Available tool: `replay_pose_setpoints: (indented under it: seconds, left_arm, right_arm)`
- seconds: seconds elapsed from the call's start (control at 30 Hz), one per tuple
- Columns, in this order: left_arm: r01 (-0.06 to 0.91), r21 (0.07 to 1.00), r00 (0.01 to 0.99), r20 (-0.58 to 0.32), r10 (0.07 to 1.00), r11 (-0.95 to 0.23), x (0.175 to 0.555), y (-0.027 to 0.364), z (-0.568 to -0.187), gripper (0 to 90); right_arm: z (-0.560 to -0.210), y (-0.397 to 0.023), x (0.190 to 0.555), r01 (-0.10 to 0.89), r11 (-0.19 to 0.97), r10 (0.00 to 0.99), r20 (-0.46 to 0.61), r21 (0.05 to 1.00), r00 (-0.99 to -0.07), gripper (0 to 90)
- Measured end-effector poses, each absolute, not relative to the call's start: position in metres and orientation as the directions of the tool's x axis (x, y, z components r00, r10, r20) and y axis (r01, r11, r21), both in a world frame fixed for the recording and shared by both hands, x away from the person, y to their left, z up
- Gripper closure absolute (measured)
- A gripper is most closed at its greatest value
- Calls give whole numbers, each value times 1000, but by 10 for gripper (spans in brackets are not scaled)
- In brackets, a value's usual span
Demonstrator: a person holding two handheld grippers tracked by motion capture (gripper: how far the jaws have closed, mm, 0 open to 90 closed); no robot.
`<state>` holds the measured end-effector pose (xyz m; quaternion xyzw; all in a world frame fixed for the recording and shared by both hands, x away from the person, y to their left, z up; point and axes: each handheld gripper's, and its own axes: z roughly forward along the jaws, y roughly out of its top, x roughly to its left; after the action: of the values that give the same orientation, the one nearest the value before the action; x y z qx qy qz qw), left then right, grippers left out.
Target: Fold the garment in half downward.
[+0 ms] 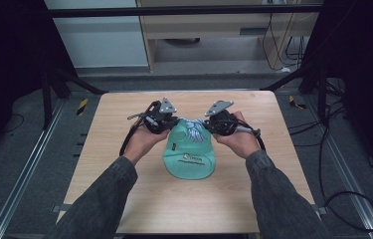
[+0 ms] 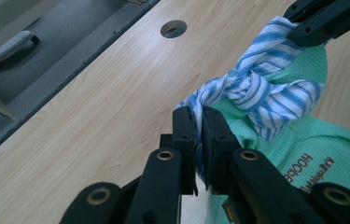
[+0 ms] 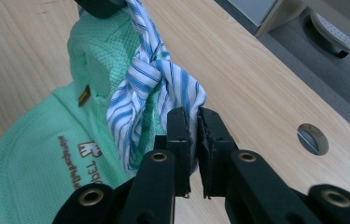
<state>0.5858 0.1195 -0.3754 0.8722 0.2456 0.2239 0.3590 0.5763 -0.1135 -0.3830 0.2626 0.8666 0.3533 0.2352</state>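
Your left gripper point(image 1: 166, 122) sits at the left of the bag's top. In the left gripper view its jaws are squeezed tight on one end of the striped tie point(image 2: 256, 88), the blue and white cloth string. The string runs from your jaws up to a knot in the middle.

The green bag point(image 1: 190, 152) lies flat in the middle of the wooden table point(image 1: 124, 149), with its closed top pointing away from you. The knot sits right on that top, where the green cloth is bunched.

Your right gripper point(image 1: 213, 123) is at the right of the bag's top. In the right gripper view its jaws are pinched on the other end of the tie.

It looks like you are working on the knot, with one end in each gripper. I cannot tell if you are tying or untying it. To tighten it, pull both ends apart, evenly and slowly. Keep both grips firm so the string does not slip out.
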Motion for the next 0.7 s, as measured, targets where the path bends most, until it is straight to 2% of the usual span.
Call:
replay_pose_setpoints:
  seconds: [0.5, 0.7]
  left_arm:
    - [234, 732, 796, 233, 558, -640, 564, 118, -385, 848]
    - [245, 731, 803, 215, 556, -636, 556, 121, -394, 848]
  right_arm:
    - [-394, -121, 552, 283, 609, 618, -220, 741, -755, 837]
    - [-400, -120, 542, 274, 615, 609, -224, 740, -761, 838]
